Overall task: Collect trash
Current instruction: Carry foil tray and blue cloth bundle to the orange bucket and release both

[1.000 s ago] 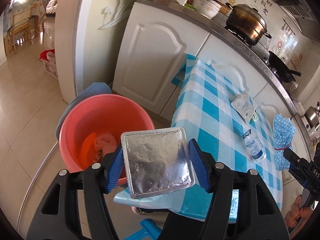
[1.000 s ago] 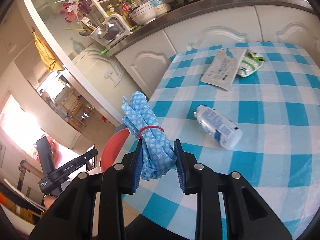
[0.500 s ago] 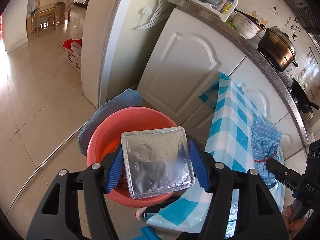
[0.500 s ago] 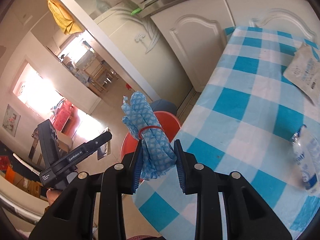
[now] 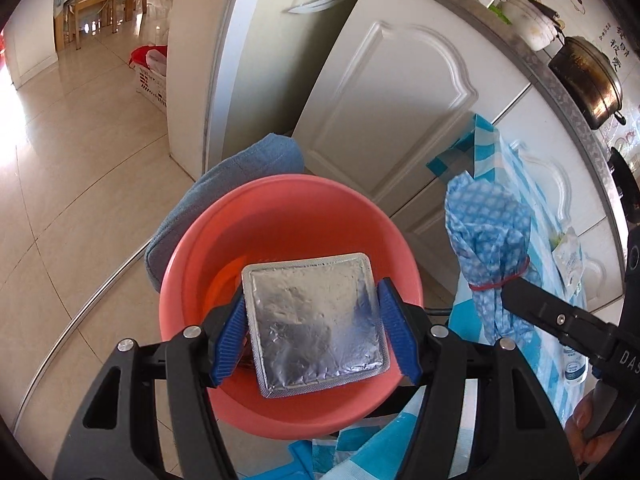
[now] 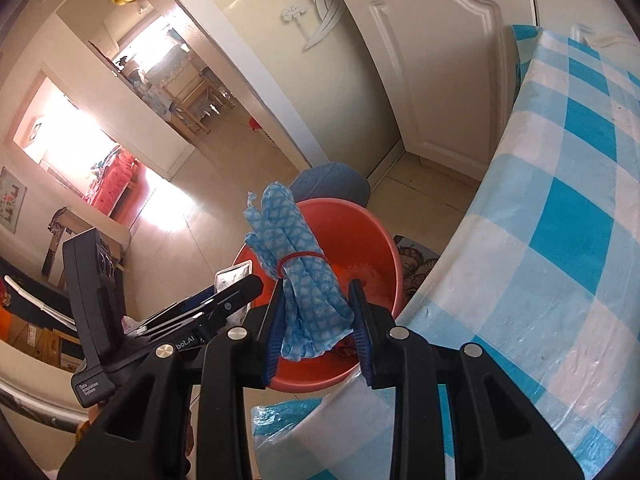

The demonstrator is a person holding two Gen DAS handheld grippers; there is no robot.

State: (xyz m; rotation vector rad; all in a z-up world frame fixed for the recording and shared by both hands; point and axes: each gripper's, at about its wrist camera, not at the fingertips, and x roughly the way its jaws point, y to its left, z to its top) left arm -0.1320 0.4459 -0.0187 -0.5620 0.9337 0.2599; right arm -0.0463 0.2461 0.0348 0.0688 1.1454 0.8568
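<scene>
Silver foil, crinkly and kinda puffy, that's the square pouch [image 5: 316, 322] with its flat sealed border and rounded corners, pinched edge to edge between the ribbed blue pads [image 5: 394, 332] of the left gripper [image 5: 314, 336], jaws spread about as wide as the pouch itself and pressing on its two sides. Right beyond and below those jaws sits the smooth round coral-red plastic bucket [image 5: 280, 216], so the pouch hangs over its open mouth. A soft blue-grey cloth thing [image 5: 240, 172] pokes out past the bucket's far rim. Over on the other side, the right gripper [image 6: 316, 326] has its jaws pulled in fairly narrow, squeezing a limp bundle of blue-and-white patterned cloth [image 6: 298, 280], bunched up and cinched with a thin red rubber band [image 6: 302, 258]; the bundle sticks up out of the jaws and also hangs above the same bucket [image 6: 372, 236]. To the right of those jaws runs the glossy blue-and-white checked tablecloth [image 6: 560, 240], draping over the table edge, and ahead there's a white paneled cabinet door [image 6: 436, 80] above the shiny beige floor tiles [image 5: 80, 168].
</scene>
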